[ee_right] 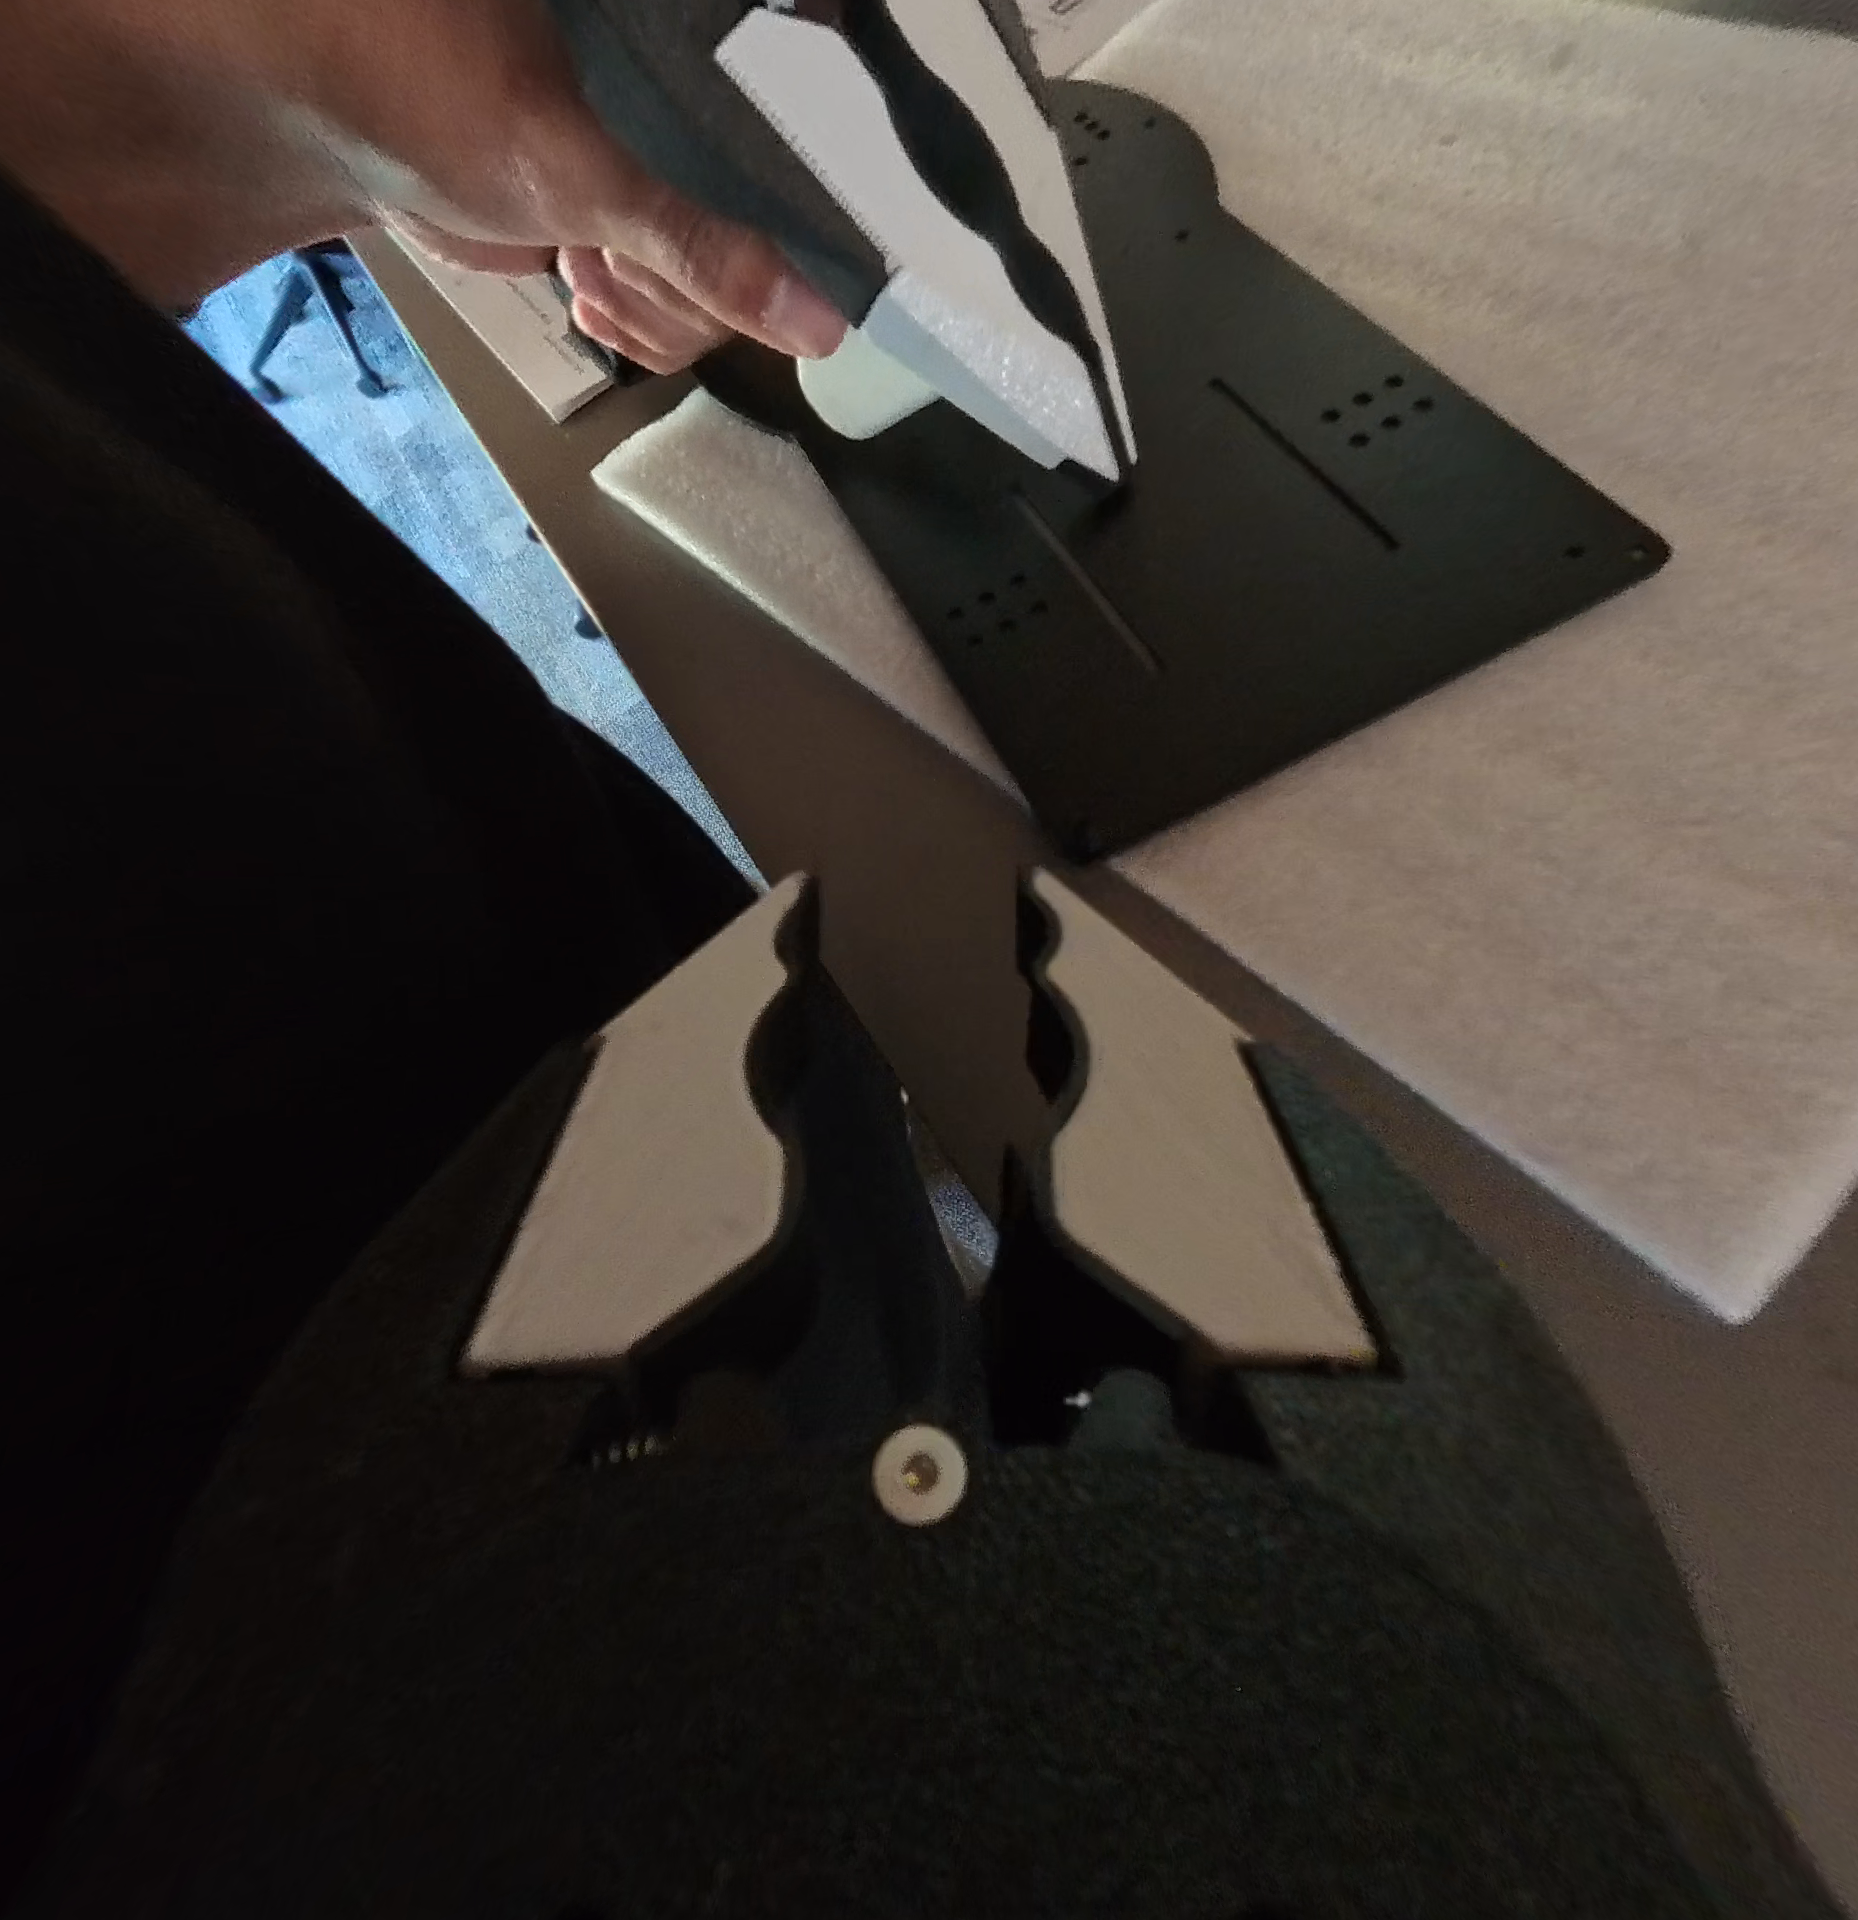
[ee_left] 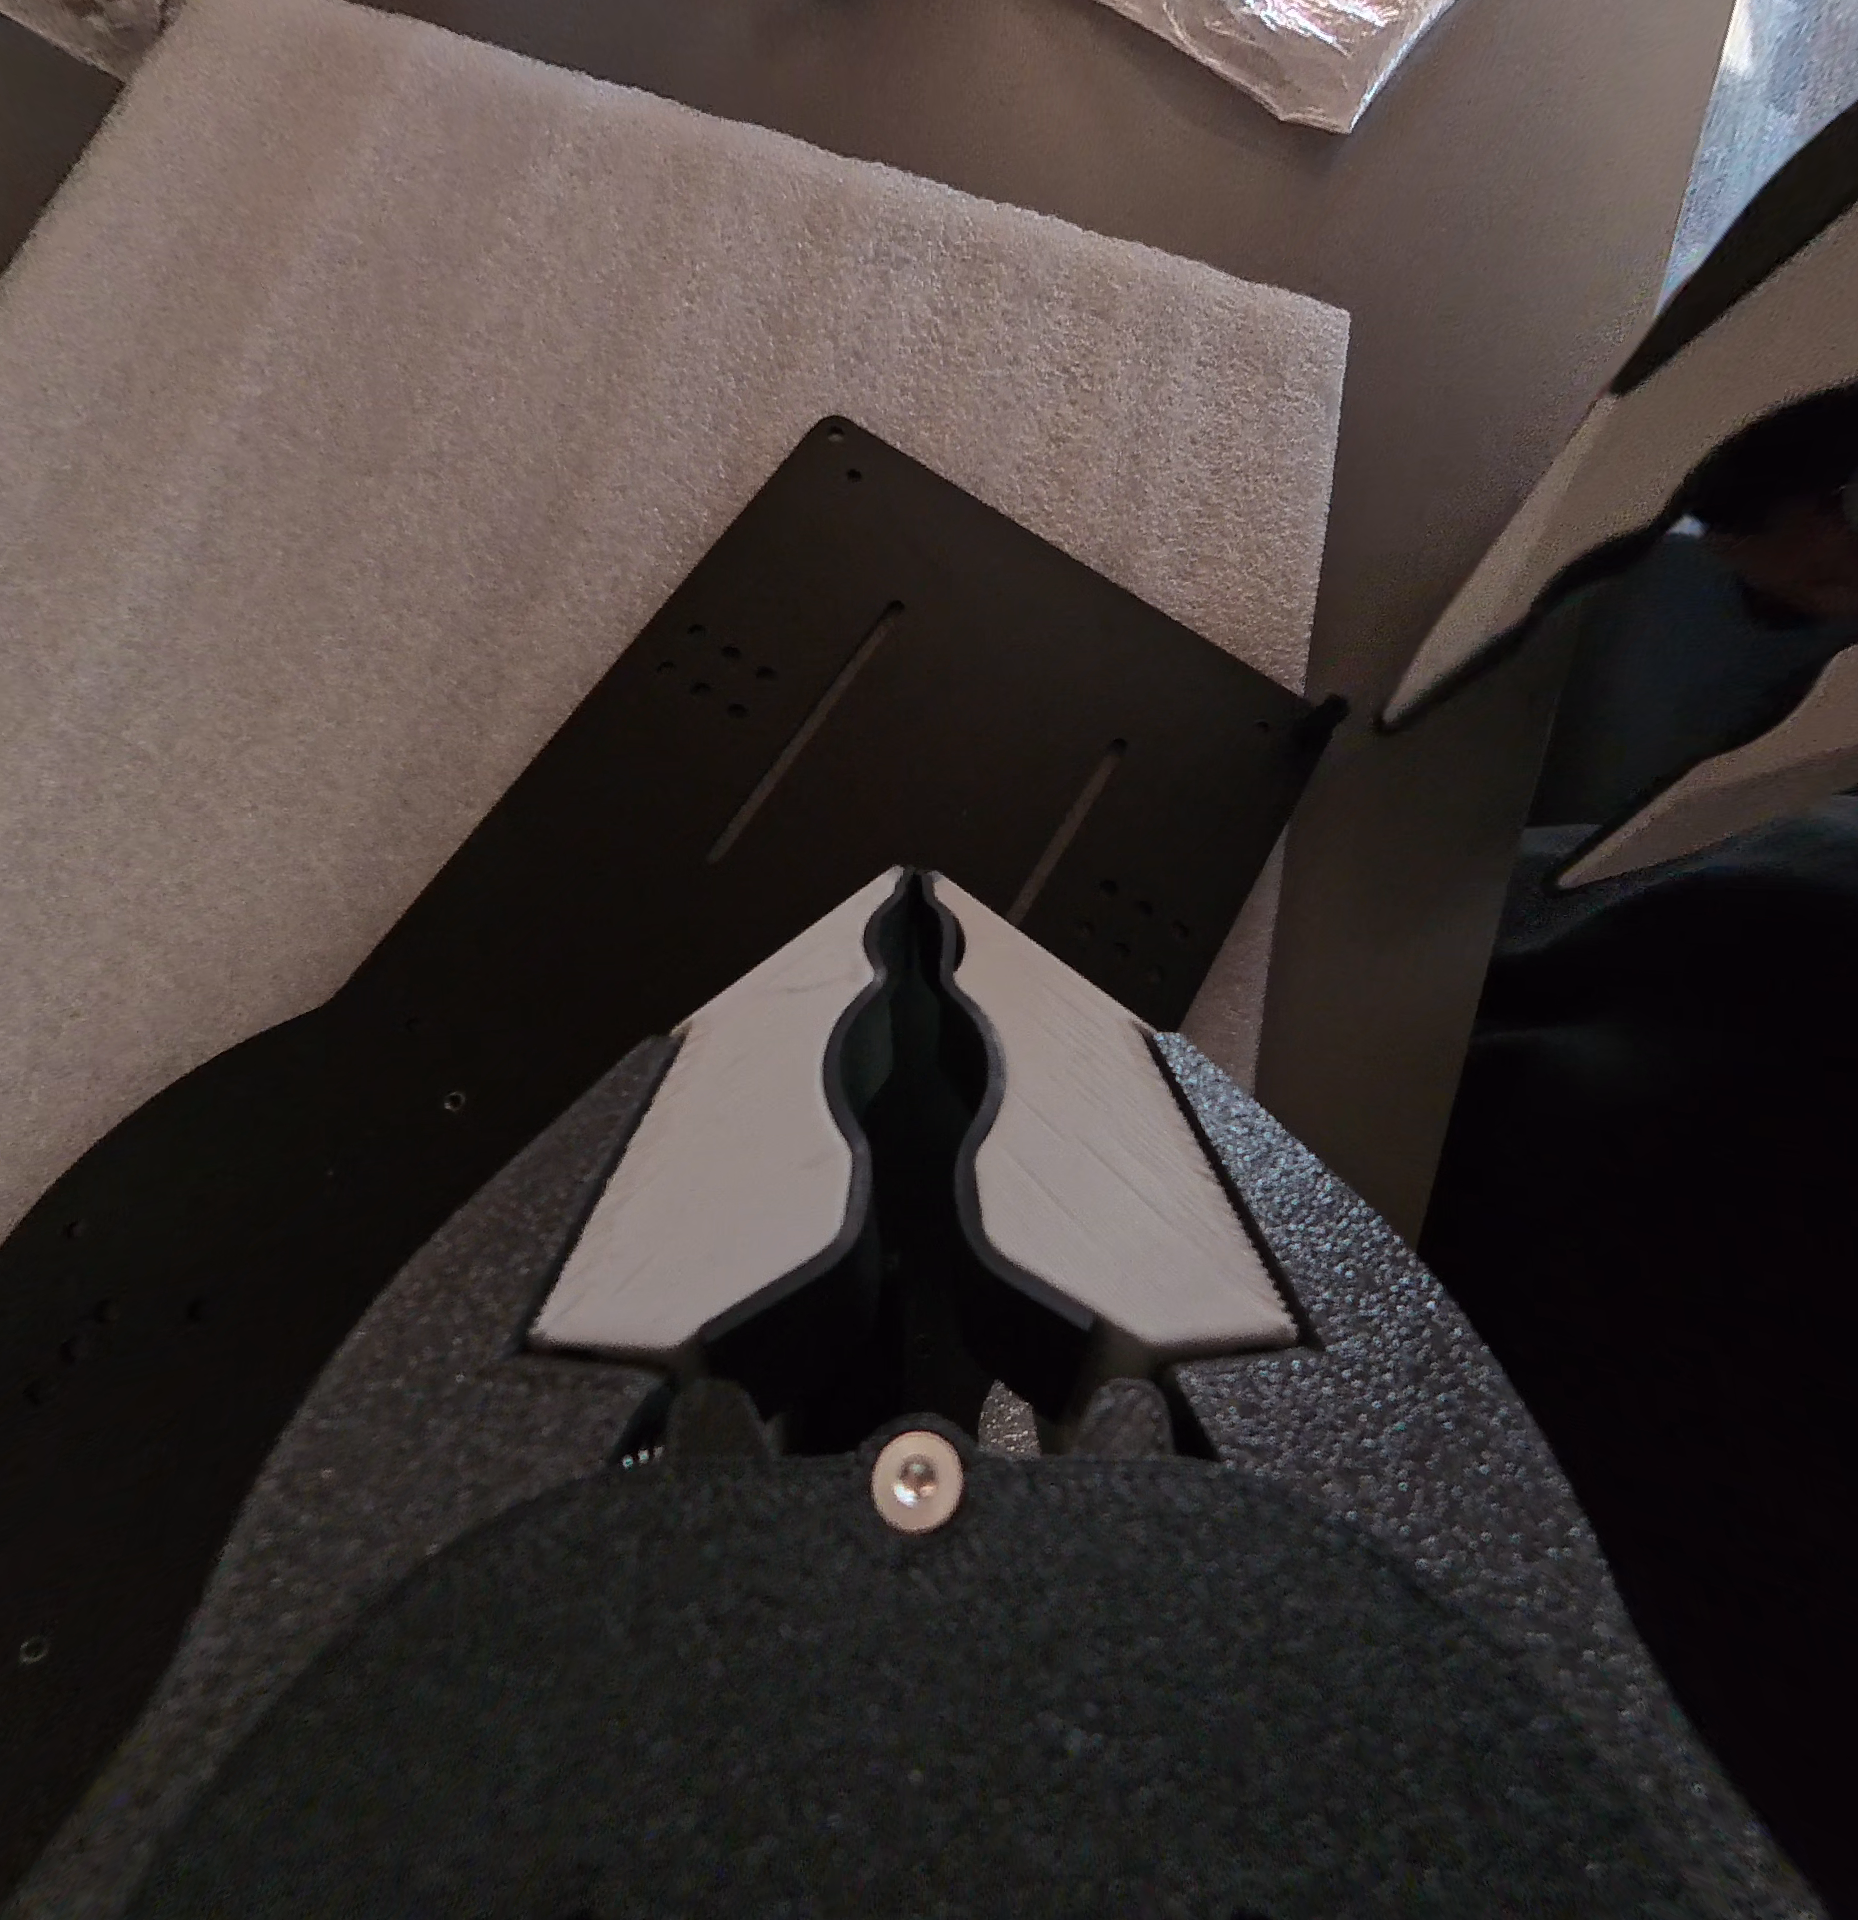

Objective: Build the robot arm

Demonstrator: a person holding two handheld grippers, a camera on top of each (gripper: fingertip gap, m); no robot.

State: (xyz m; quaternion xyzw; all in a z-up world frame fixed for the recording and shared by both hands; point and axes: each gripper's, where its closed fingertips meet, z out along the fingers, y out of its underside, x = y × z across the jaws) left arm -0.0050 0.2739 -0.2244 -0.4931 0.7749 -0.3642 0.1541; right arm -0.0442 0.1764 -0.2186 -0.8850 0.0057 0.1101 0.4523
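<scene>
A flat black metal plate (ee_left: pixel 956 675) with two long slots and clusters of small holes lies on a white foam sheet (ee_left: pixel 385 468). My left gripper (ee_left: pixel 914 885) is shut, with its tips down over the plate beside one slot, and I see nothing between the fingers. In the right wrist view the left gripper (ee_right: pixel 1117 473) touches the plate (ee_right: pixel 1320 623) at the end of a slot. My right gripper (ee_right: pixel 920 894) is open and empty. It hovers over the table edge just short of the plate's near corner. It also shows in the left wrist view (ee_left: pixel 1481 800).
The foam sheet (ee_right: pixel 1527 935) lies on a grey-brown table (ee_right: pixel 1818 1455). A clear plastic bag (ee_left: pixel 1268 52) lies at the far side. A hand (ee_right: pixel 644 239) holds the left gripper above a white booklet (ee_right: pixel 509 322). Carpeted floor with chair legs (ee_right: pixel 322 343) shows beyond the table edge. There is about 11 cm between the tips of the two grippers.
</scene>
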